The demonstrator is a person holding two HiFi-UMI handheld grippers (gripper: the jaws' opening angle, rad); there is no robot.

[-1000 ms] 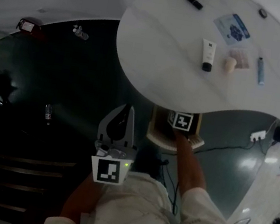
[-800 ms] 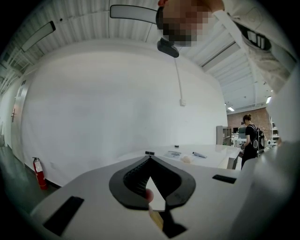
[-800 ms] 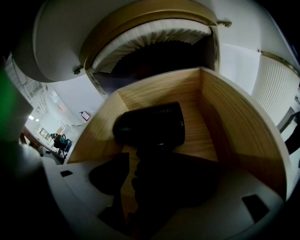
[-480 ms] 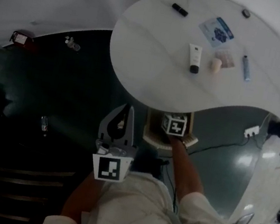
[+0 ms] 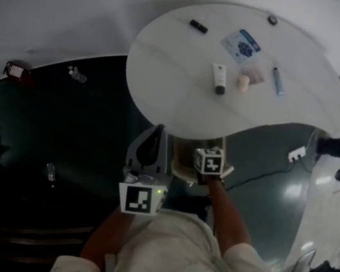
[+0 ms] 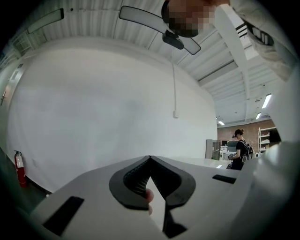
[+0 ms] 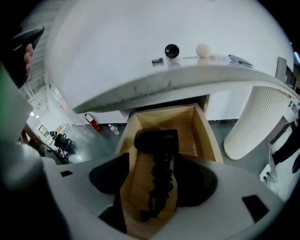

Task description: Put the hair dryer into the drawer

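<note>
The black hair dryer (image 7: 157, 141) lies inside the open wooden drawer (image 7: 206, 136), its coiled cord (image 7: 160, 192) trailing toward me. My right gripper (image 7: 153, 164) hovers over the drawer's front end, jaws open and holding nothing. In the head view the right gripper (image 5: 208, 163) sits at the drawer (image 5: 181, 166) under the table edge; the dryer is hidden there. My left gripper (image 5: 155, 137) is held close to my body, pointing up and away. Its jaws (image 6: 150, 158) are shut on nothing, tips touching.
The white oval table (image 5: 167, 79) carries a tube (image 5: 218, 79), a blue packet (image 5: 241, 44), a pink sponge (image 5: 243, 81), a pen (image 5: 277, 81) and a black stick (image 5: 198, 26). A ribbed white pedestal (image 7: 255, 122) stands right of the drawer. A power strip (image 5: 295, 152) lies on the floor.
The head camera has shifted, so the table sits higher and further left in view. Both grippers keep nearly the same places, the right one still at the drawer.
</note>
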